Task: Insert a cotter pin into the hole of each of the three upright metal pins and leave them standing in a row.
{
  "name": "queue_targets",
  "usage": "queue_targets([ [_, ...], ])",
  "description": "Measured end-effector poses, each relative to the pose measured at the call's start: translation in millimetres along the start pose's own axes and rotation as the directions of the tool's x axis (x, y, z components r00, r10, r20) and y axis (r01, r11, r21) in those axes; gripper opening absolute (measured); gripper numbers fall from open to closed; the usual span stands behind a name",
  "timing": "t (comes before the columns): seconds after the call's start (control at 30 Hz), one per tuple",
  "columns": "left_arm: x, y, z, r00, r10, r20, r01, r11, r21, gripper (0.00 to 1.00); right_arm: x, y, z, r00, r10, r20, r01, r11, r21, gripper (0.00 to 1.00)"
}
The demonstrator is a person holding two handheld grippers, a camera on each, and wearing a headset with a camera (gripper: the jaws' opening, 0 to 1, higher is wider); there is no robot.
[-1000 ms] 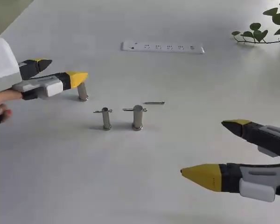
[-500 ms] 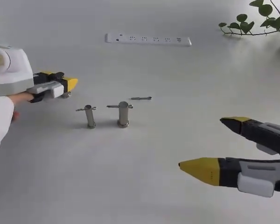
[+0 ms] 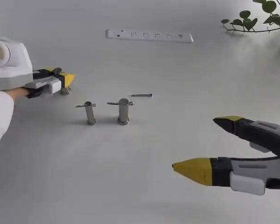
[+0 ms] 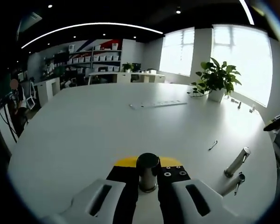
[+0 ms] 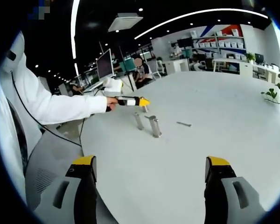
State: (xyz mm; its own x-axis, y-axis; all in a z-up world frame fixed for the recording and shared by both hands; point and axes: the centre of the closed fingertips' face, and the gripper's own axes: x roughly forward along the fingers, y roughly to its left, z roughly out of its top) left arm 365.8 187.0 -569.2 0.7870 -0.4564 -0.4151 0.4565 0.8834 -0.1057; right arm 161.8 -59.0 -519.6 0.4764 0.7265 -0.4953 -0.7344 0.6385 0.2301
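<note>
Left gripper [image 4: 148, 164] is clamped on the bare pin [image 4: 148, 171], right gripper [image 3: 194, 143] open and empty. So the other two pins [image 3: 123, 112] are cottered already, and one loose cotter pin [image 3: 141, 95] is left to fit.

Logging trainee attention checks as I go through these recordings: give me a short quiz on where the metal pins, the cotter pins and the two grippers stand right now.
1. True or false: the right gripper has its jaws open and holds nothing.
2. Two short silver metal pins stand free on the white table, the left pin and the right pin. How many carry a thin wire cotter pin through the top? A) none B) one C) both
3. Fill in: the left gripper is shut on a ___.
Key: 1 true. 2 C; a loose cotter pin lies flat beside them. 3 bare silver metal pin.
</note>
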Motion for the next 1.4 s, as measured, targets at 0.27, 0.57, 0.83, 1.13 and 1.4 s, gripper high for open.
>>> queue_targets([
  [0.27, -26.5, 0.0, 32.5, 0.9971, -0.003, 0.077, 0.004, 1.0, -0.011, 0.12, 1.4, 2.1, -0.3, 0.9999, 0.013, 0.004, -0.013, 1.0, 0.001, 0.95],
  [0.57, -71.7, -41.5, 39.9, 0.9993, -0.034, 0.014, 0.03, 0.981, 0.19, 0.12, 2.8, 7.2, 4.5, 0.999, 0.031, 0.032, -0.031, 0.999, 0.004, 0.95],
  [0.83, -102.2, -105.2, 48.3, 0.9914, -0.122, 0.046, 0.107, 0.963, 0.247, 0.12, -5.2, 13.7, 5.3, 0.9978, 0.032, 0.059, -0.032, 0.999, -0.003, 0.95],
  [1.13, -104.4, -147.1, 23.4, 0.9854, -0.17, -0.011, 0.167, 0.953, 0.253, 0.12, -15.4, 15.9, -1.1, 0.997, 0.022, 0.074, -0.022, 1.0, 0.007, 0.94],
  [1.4, -94.5, -163.1, -8.1, 0.98, -0.188, -0.064, 0.197, 0.961, 0.192, 0.12, -15.1, 17.5, -5.6, 0.9973, 0.019, 0.071, -0.02, 1.0, 0.012, 0.94],
])
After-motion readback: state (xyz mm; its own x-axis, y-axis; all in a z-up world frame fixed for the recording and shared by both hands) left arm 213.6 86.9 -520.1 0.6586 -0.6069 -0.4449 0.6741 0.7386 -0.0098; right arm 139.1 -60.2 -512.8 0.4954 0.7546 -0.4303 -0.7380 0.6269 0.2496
